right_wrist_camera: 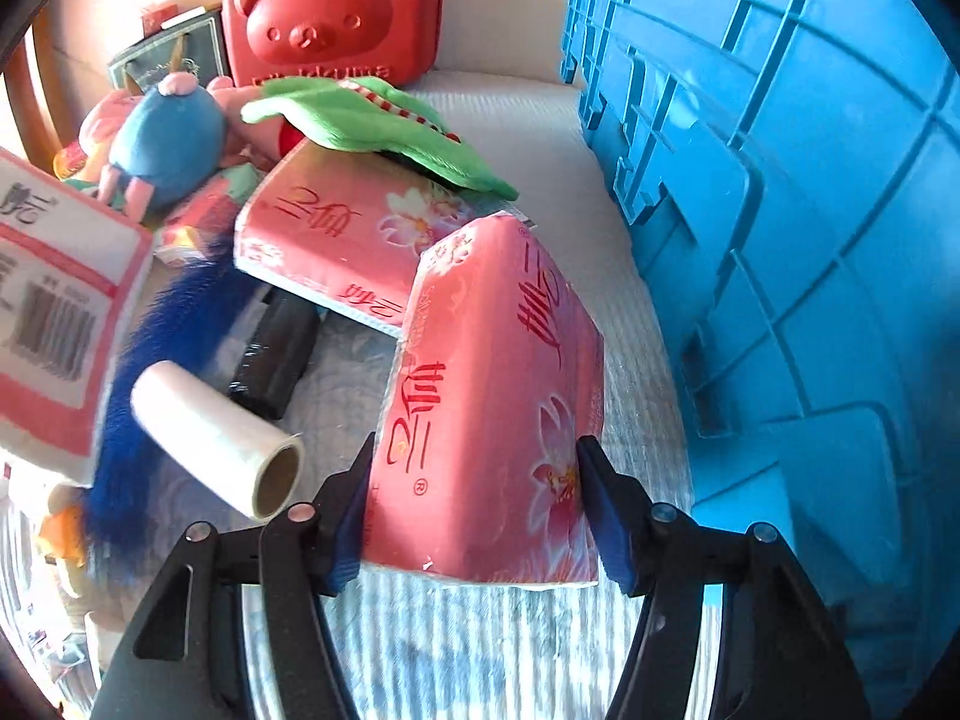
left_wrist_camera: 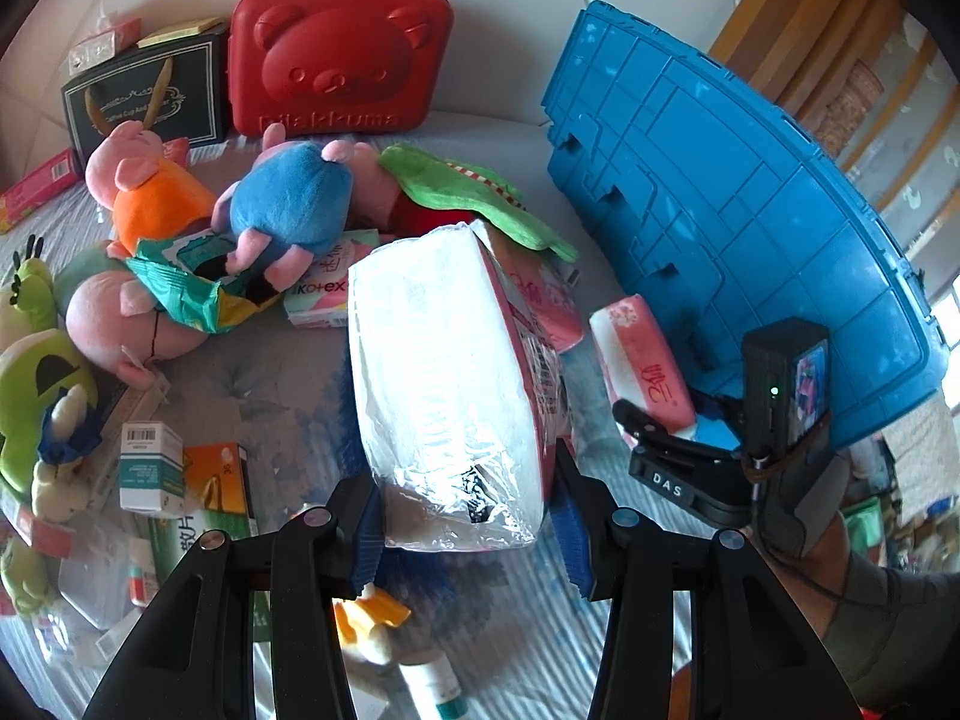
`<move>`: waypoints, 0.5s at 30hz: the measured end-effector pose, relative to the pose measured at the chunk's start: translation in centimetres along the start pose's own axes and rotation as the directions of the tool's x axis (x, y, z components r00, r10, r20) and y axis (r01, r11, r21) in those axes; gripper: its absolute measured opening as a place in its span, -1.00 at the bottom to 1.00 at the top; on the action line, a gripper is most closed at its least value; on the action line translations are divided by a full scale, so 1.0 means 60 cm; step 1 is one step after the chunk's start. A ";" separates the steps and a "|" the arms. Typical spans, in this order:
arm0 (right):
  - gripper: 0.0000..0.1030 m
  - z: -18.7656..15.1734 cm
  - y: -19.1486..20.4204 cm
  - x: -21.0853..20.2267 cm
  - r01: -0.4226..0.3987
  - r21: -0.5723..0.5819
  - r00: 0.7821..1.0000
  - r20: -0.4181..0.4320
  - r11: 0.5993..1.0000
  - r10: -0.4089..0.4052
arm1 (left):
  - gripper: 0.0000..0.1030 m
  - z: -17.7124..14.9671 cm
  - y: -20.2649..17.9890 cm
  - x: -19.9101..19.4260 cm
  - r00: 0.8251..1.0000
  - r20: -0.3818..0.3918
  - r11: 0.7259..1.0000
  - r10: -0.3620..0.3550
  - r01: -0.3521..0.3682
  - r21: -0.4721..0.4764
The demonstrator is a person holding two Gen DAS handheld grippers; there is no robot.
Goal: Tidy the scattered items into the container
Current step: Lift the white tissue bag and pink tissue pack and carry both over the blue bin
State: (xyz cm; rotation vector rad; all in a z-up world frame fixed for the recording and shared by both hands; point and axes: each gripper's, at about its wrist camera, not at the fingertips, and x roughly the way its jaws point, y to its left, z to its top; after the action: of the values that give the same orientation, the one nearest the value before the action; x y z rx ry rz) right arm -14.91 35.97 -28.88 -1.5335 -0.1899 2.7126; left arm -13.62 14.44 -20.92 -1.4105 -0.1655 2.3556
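Right wrist: fingers point(right_wrist_camera: 579, 468) clamp pink tissue pack point(right_wrist_camera: 492, 396), long axis pointing away, tilted up.

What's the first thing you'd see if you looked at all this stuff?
Probably the big blue crate on the right, then the red bear case standing at the back. Up close, each gripper holds a pack: the left gripper a shiny white pack, the right gripper a pink tissue pack.

Saw a pink flower-printed tissue pack point(right_wrist_camera: 492, 396), blue ribbed crate point(right_wrist_camera: 780, 210), red bear-faced case point(left_wrist_camera: 339, 51), green cloth point(right_wrist_camera: 372, 126), white-and-red package point(left_wrist_camera: 444, 384).
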 end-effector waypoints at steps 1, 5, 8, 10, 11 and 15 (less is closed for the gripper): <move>0.17 0.000 0.000 -0.011 -0.008 -0.002 1.000 0.006 1.000 0.008 | -0.10 -0.001 0.000 -0.005 1.000 0.004 1.000 0.000 0.000 -0.002; 0.17 0.002 0.002 -0.059 -0.030 -0.017 0.999 0.031 0.999 0.030 | -0.10 -0.006 0.000 -0.028 1.000 0.023 1.000 0.002 -0.002 -0.007; 0.17 0.010 0.005 -0.095 -0.050 -0.021 0.998 0.048 0.999 0.051 | -0.10 -0.008 0.001 -0.048 0.999 0.038 1.000 0.008 -0.007 -0.010; 0.17 0.017 0.010 -0.118 -0.067 -0.027 0.996 0.064 0.997 0.068 | -0.10 -0.010 0.000 -0.063 0.999 0.048 1.000 0.012 -0.011 -0.012; 0.17 0.021 0.014 -0.131 -0.074 -0.034 0.994 0.074 0.997 0.076 | -0.10 -0.010 0.000 -0.070 0.999 0.052 1.000 0.013 -0.013 -0.011; 0.17 0.031 0.031 -0.190 -0.101 -0.061 0.987 0.122 0.993 0.108 | -0.10 -0.008 0.001 -0.105 0.997 0.079 1.000 0.027 -0.026 -0.009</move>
State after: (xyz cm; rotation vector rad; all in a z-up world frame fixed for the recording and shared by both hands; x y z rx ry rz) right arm -10.51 33.05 -18.43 -1.4256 -0.1923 2.9117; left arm -10.61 11.90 -15.98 -1.3322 -0.1789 2.4366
